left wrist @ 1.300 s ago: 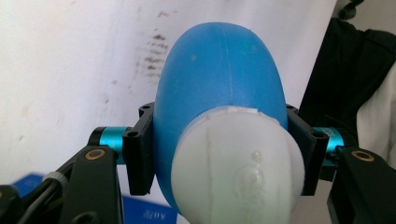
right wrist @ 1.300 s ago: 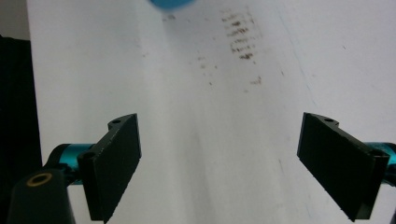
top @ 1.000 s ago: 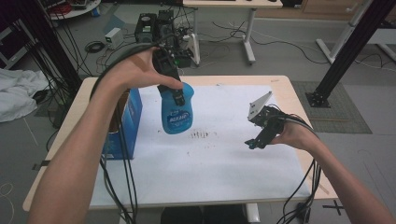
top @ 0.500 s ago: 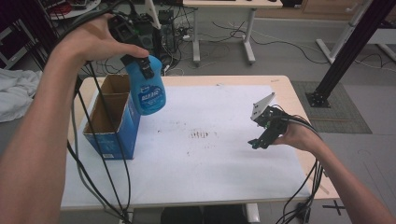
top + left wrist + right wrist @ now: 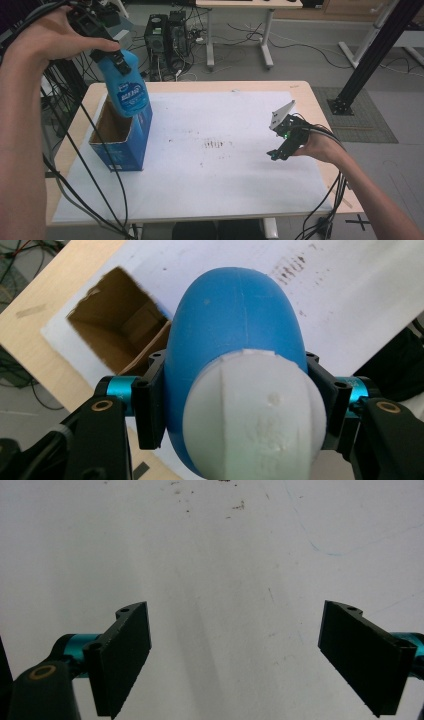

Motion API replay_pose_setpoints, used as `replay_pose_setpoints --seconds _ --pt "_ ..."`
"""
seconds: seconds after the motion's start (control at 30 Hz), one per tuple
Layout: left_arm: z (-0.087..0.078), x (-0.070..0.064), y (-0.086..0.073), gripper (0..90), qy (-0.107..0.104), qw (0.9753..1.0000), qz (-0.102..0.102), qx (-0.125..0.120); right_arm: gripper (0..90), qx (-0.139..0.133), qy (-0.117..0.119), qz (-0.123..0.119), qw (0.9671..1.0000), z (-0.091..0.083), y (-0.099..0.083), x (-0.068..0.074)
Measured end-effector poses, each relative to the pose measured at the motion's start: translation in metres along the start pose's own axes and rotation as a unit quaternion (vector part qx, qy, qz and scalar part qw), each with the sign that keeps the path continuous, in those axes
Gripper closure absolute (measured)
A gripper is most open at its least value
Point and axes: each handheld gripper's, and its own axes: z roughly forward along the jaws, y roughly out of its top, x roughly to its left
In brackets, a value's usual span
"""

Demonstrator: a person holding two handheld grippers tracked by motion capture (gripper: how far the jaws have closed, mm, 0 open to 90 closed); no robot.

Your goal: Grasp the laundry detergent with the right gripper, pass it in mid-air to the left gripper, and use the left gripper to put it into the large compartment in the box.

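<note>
At the lower right of the high view, the right gripper (image 5: 278, 153) is held low over the white-covered counter (image 5: 240, 200), its jaws wide apart and empty. At the upper left, the blue bottle (image 5: 127, 90) is clamped at its neck in the left gripper (image 5: 112, 56), above the open box (image 5: 120, 137); lowering it in and releasing it seem to remain.

Floor: grey, cables strewn (image 5: 300, 47)
Far edge: desk legs (image 5: 266, 37), computer towers (image 5: 167, 37)
Right: black frame post (image 5: 372, 55)
</note>
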Motion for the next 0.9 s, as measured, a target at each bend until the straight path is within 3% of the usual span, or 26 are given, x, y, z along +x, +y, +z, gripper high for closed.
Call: replay_pose_setpoints --seconds 0.27,0.6,0.9 --pt "-0.002 0.017 -0.017 38.2 0.016 0.9991 -0.039 0.009 12.8 0.006 0.000 -0.004 1.0000 0.004 0.002 0.001" --pt "0.005 0.023 -0.024 38.1 0.031 0.9980 -0.050 0.024 12.8 0.006 -0.003 -0.001 1.0000 0.002 0.000 0.001" --pt "0.024 0.030 -0.029 38.2 0.025 0.9971 -0.064 0.033 12.8 0.009 -0.003 -0.002 0.9999 0.004 -0.001 0.004"
